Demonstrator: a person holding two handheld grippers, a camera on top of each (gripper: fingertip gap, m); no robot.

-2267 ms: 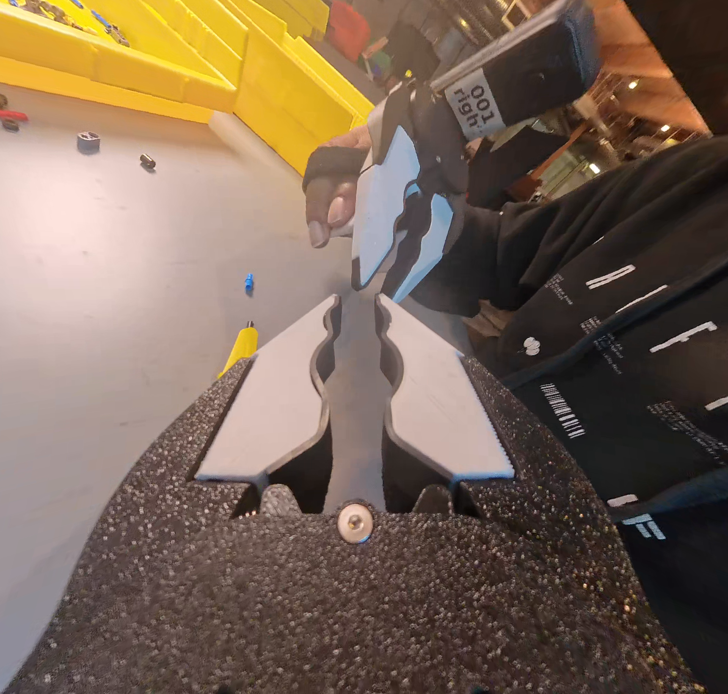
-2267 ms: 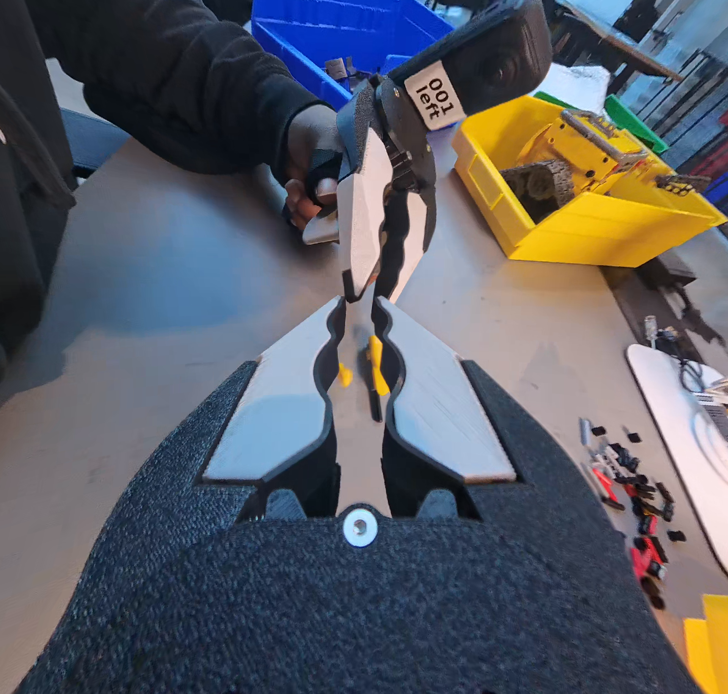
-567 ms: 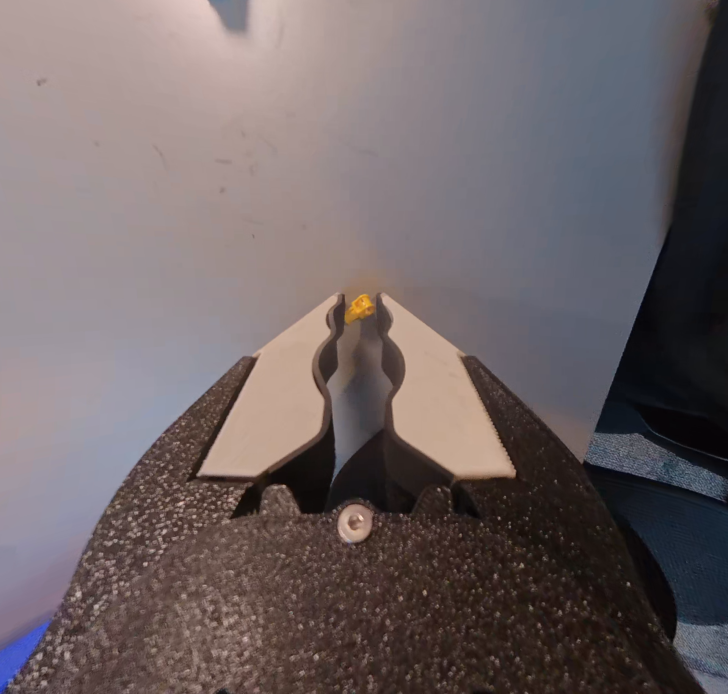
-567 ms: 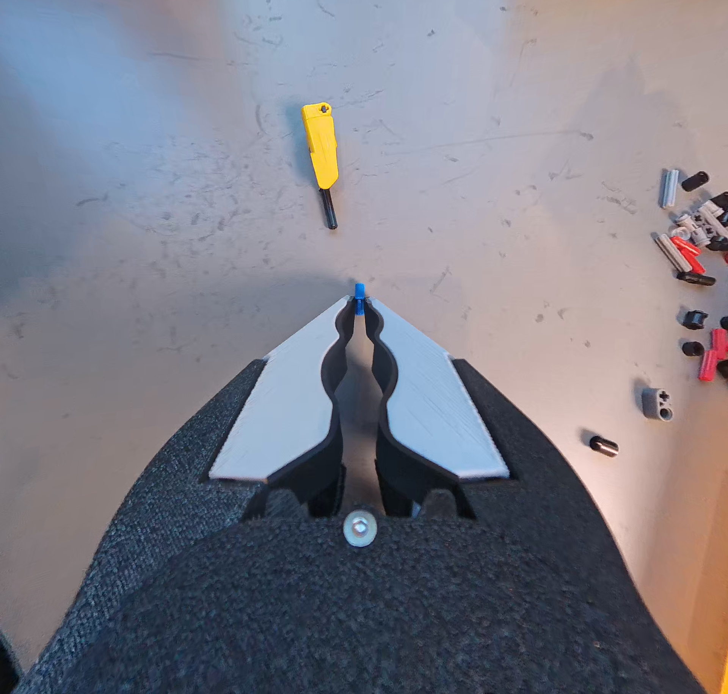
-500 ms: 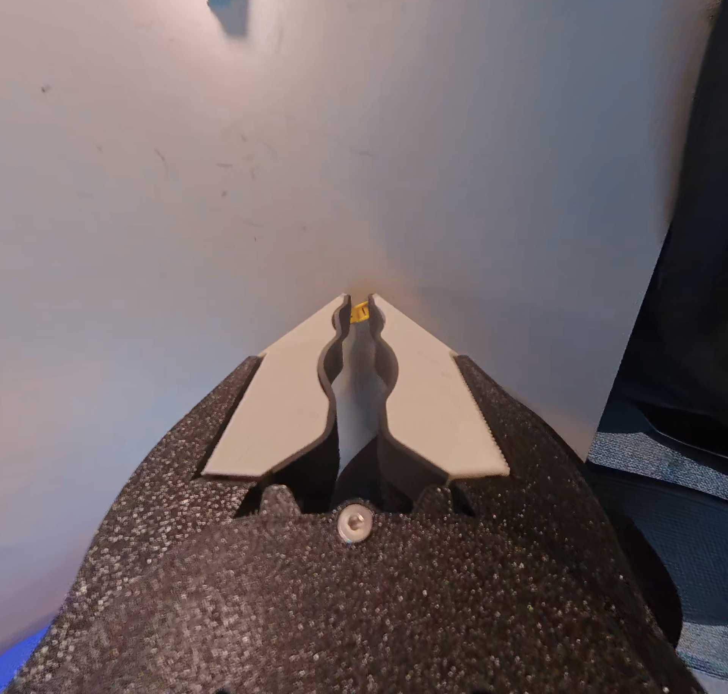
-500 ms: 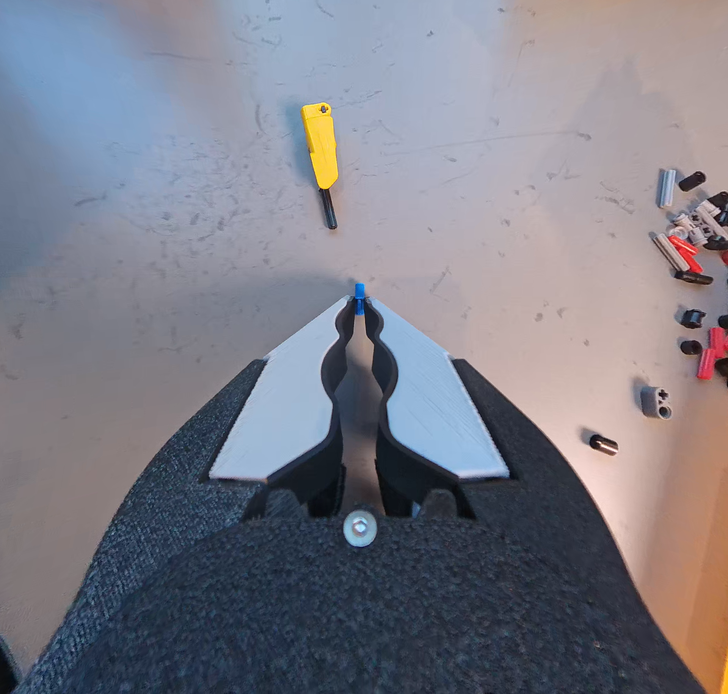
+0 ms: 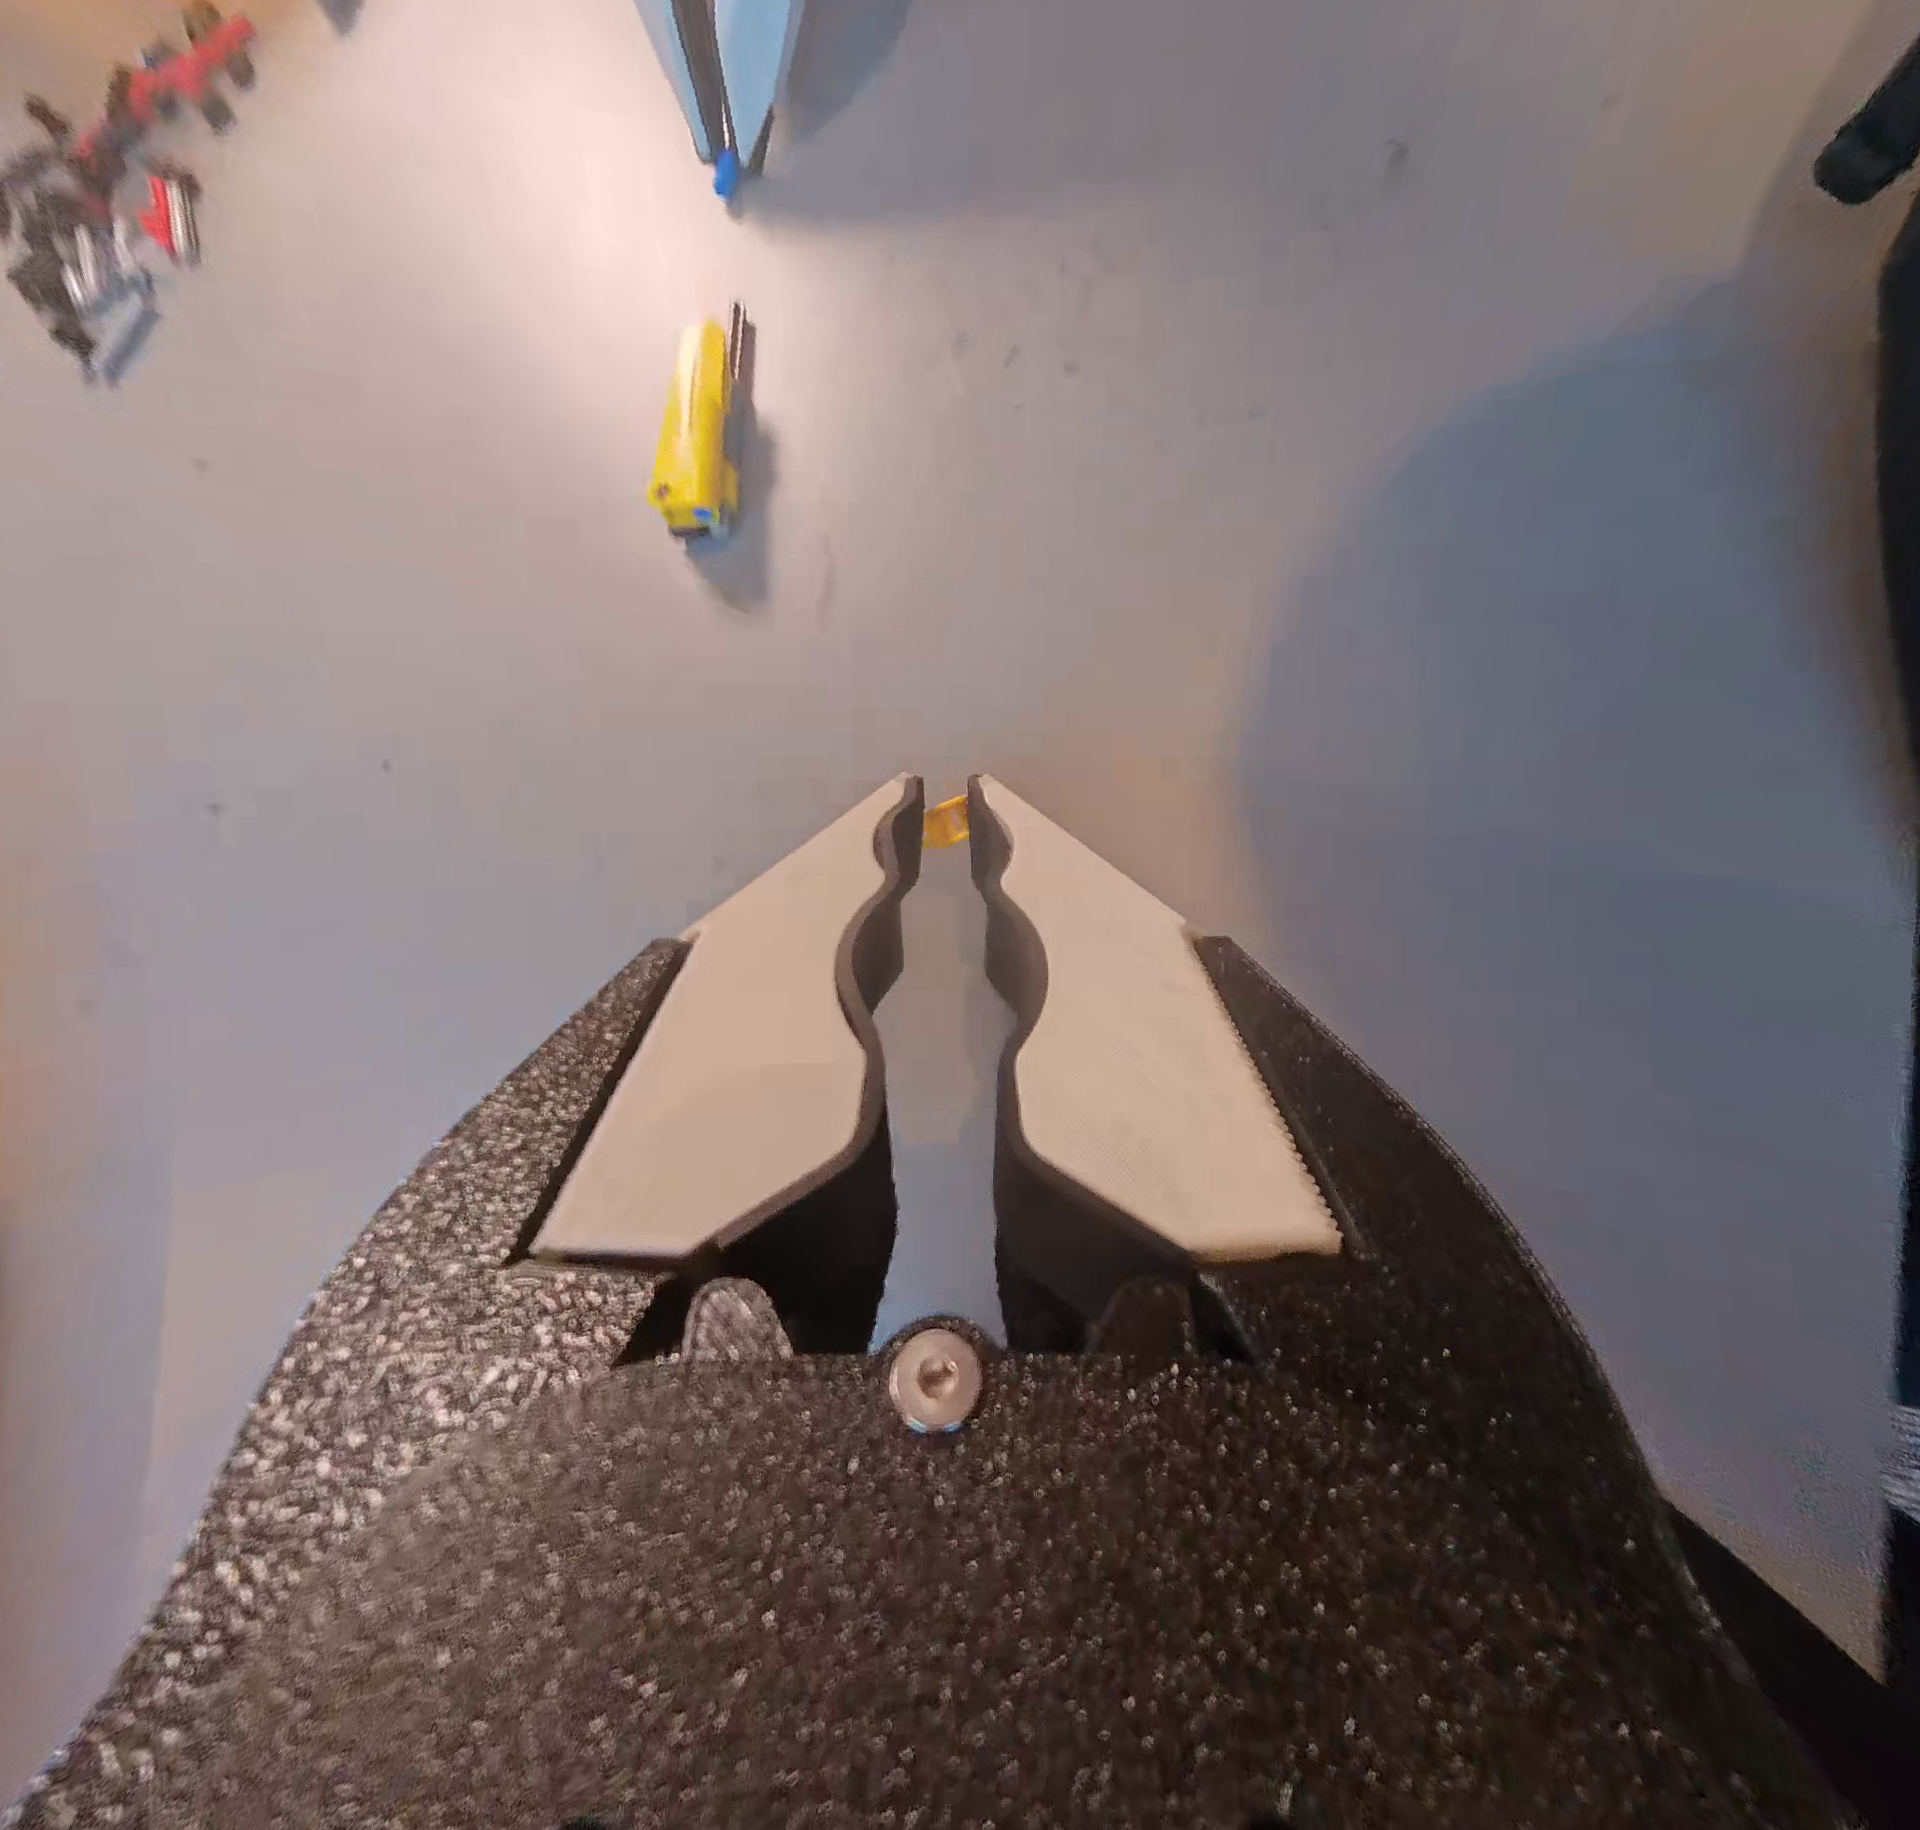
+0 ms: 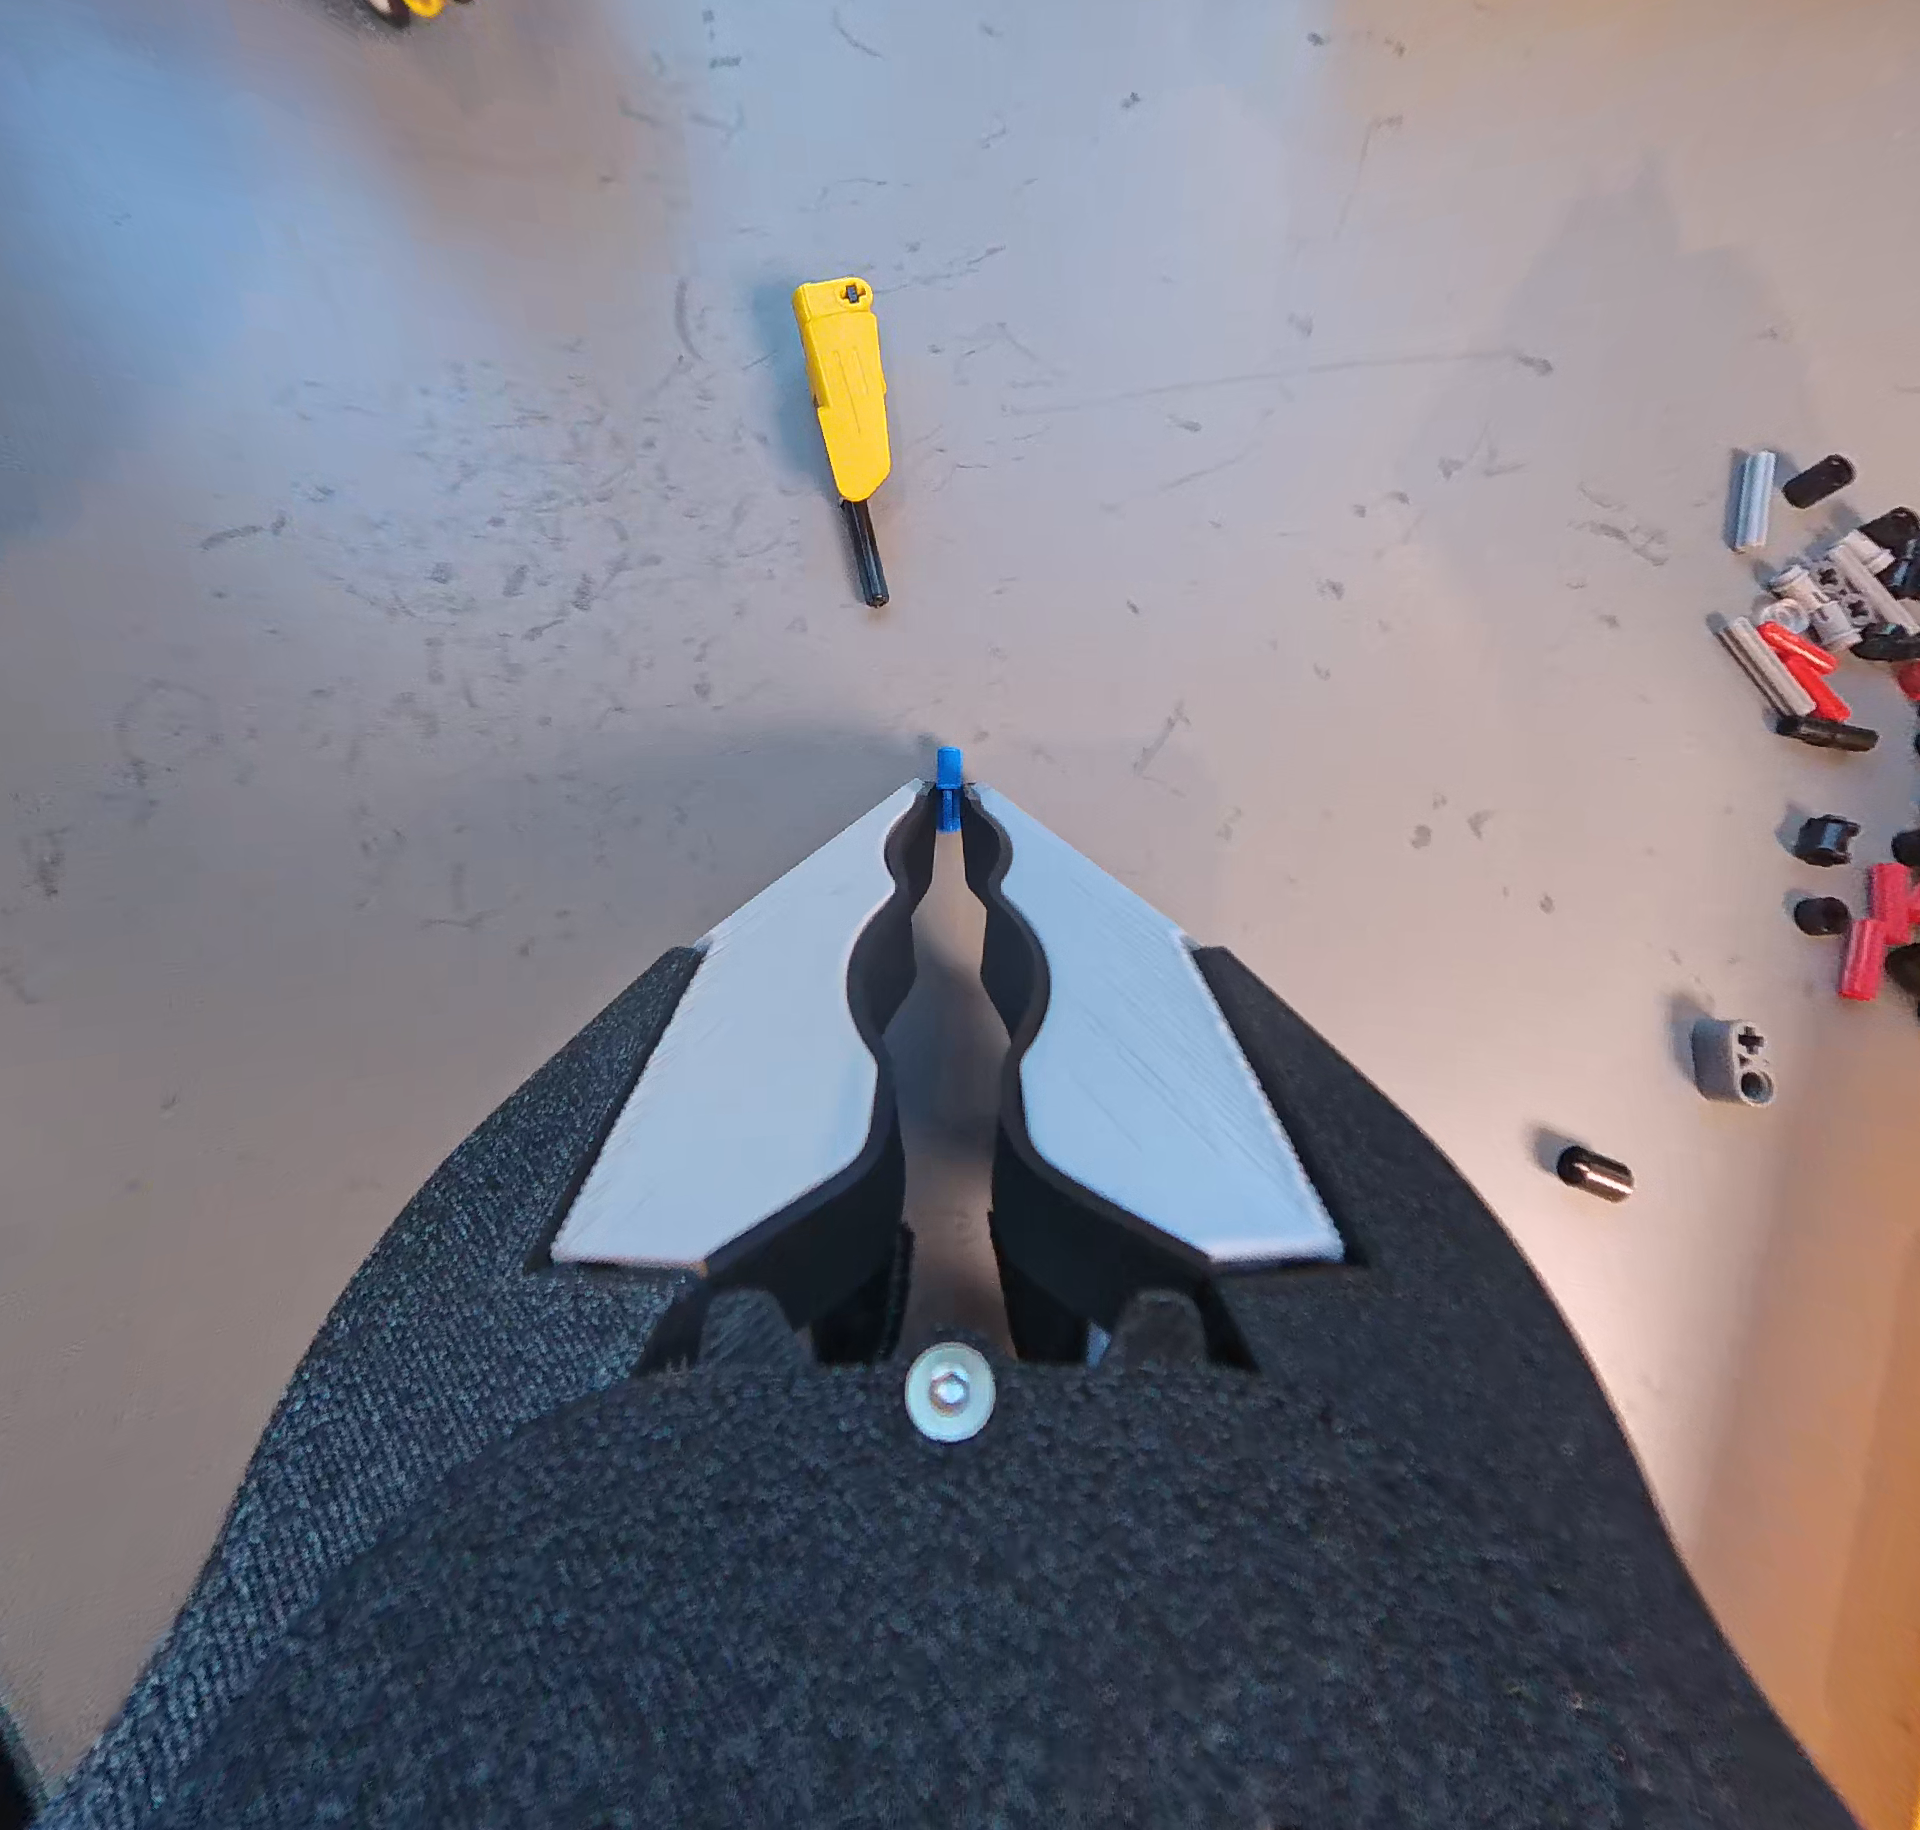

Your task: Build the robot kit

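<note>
The left gripper [image 7: 945,812] is pointing down at the grey table [image 7: 1091,430], and its jaws are clamping a small yellow piece [image 7: 944,828] between the fingertips. The piece is sitting in the narrow gap at the very tips, above the table surface. Whether it is touching the table cannot be told.

The right gripper [image 8: 947,791] is also pointing down at the table, and its jaws are pinching a small blue pin [image 8: 948,789] at the tips. The pin is standing along the line of the fingers, with one end projecting just past them.

Beyond each gripper, a long yellow part [image 8: 844,393] is lying flat on the table, well apart from both sets of tips. A thin black rod [image 8: 863,550] is projecting from the end of it that is nearer the right gripper. In the left wrist view the same yellow part [image 7: 694,430] is lying between the two grippers, and the right gripper with its blue pin is showing at the top edge.

Farther to the right in the right wrist view, a scatter of small black, grey and red pieces [image 8: 1829,637] is lying on the table. A single grey connector [image 8: 1730,1061] and a short black pin [image 8: 1595,1175] are lying apart from that scatter, nearer the gripper body.
</note>
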